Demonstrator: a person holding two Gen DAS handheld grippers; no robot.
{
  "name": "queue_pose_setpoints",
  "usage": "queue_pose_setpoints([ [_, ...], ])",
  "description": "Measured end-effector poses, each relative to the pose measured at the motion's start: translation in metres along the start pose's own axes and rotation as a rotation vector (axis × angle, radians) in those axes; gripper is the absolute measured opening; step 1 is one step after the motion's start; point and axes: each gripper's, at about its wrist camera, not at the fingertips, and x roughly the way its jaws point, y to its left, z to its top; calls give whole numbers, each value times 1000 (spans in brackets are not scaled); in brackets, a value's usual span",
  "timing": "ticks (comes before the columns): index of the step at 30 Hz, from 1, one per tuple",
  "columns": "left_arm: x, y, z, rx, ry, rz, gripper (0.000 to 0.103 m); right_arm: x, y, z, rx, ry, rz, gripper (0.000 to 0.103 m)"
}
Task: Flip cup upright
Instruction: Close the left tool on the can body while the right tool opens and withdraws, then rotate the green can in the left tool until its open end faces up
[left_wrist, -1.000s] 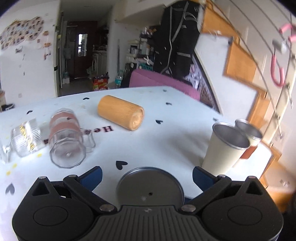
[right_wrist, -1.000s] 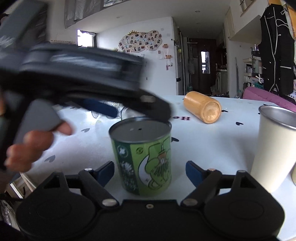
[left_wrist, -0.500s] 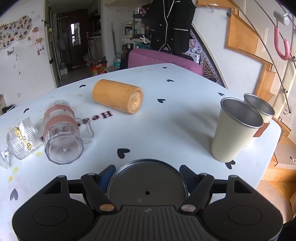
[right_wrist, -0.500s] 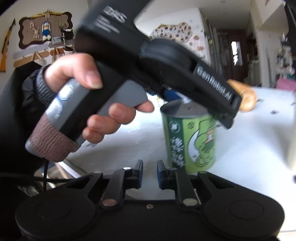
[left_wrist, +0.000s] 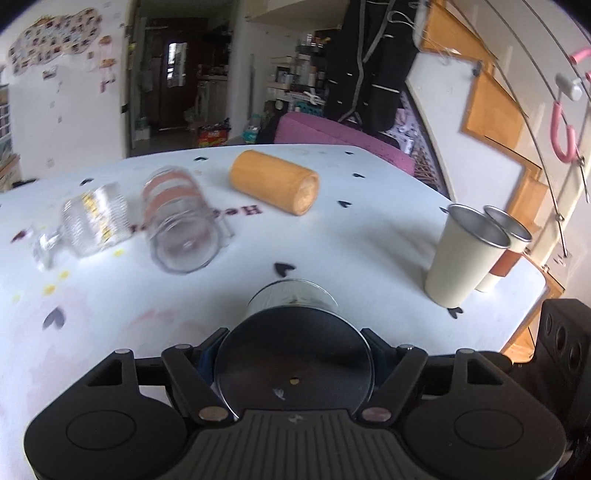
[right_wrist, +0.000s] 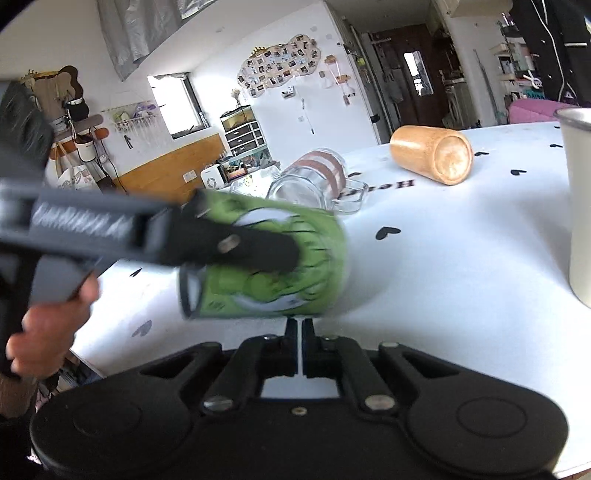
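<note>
Dark red letters on the counter (left_wrist: 369, 236) read "He" just in front of the wooden cup (left_wrist: 274, 182), the rest hidden behind the striped glass mug (left_wrist: 180, 225); the white lettering on your left tool's arm was too blurred to read. Your left tool (left_wrist: 293, 341) was clamped on the green cartoon cup (right_wrist: 266, 258), which lay tipped sideways above the counter, nearer you than the wooden cup, its dark base facing the left camera. Your right tool (right_wrist: 299, 341) had its fingers pressed together, holding nothing, just below that green cup.
</note>
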Motion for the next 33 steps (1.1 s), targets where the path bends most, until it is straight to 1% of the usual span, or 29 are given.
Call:
queue_pose_setpoints([
  [1,-2,5,-4,-13,-2,7,75,0,-2,-1,1,3,-1,2],
  [5,-5,19,-18,-60,10,-12,75,7,-5,4,11,1,6,3],
  [7,-5,23,-25,-67,13,5,75,10,-7,2,21,-8,-4,6],
  [9,-4,28,-31,-82,23,9,75,8,-11,6,58,-8,-7,10],
  [11,-2,30,-35,-91,30,8,75,2,-14,7,112,-6,12,15],
  [13,-1,31,-39,-89,37,14,75,-1,-14,12,158,-5,27,30],
  [15,-1,30,-41,-78,37,22,78,-4,-14,17,191,0,44,37],
  [16,-3,30,-40,-73,36,25,81,-4,-14,19,210,6,55,42],
  [17,-4,29,-40,-69,31,30,89,-3,-14,21,231,15,69,45],
  [18,-7,28,-39,-60,22,34,95,-2,-15,22,253,24,88,48],
  [21,-16,27,-32,-30,17,38,95,2,-14,23,295,45,122,48],
  [23,-20,27,-22,-18,20,36,95,1,-12,22,287,39,108,48],
  [26,-20,29,-6,-15,48,23,94,-2,-14,18,298,30,106,48],
  [28,-13,29,4,-8,78,37,93,-6,-14,17,292,20,97,47],
  [29,-9,30,8,-11,98,37,91,-8,-14,16,282,16,90,47],
  [33,17,34,21,-57,214,18,86,-17,-9,12,223,15,94,47],
])
